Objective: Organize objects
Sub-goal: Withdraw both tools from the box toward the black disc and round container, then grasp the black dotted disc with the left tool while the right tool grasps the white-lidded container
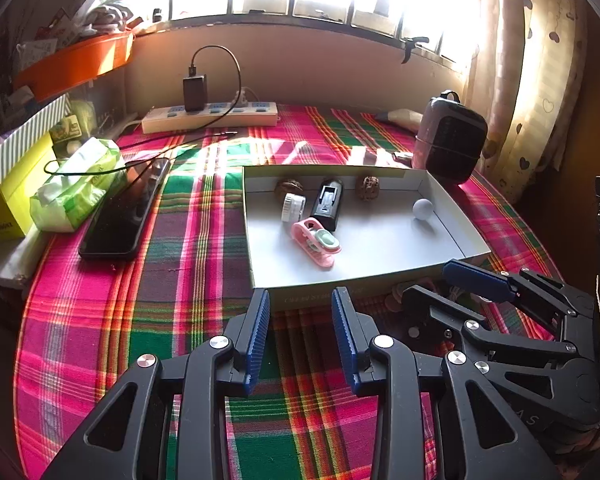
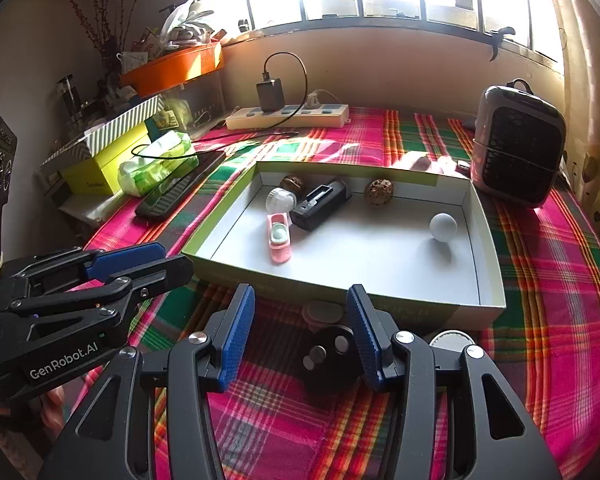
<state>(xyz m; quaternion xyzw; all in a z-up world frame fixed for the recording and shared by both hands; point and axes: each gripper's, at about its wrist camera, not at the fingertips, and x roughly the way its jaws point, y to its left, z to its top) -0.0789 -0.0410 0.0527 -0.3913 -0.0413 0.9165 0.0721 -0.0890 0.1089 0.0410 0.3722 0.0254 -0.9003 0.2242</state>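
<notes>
Right now, through the left wrist camera, I see my left gripper (image 1: 300, 308) with its jaws apart and nothing between them, hovering just short of the near wall of the shallow box (image 1: 440, 270). Inside the box lie a pink clip (image 1: 314, 242), a black case (image 1: 327, 203), a white cap (image 1: 293, 207), two walnuts (image 1: 367, 187) and a white ball (image 1: 423, 209). Through the right wrist camera, my right gripper (image 2: 300, 312) is also parted and empty, just before the box's near wall (image 2: 400, 300), with a black disc-studded piece (image 2: 327, 354) on the plaid cloth (image 2: 540, 280) between its fingers, untouched.
</notes>
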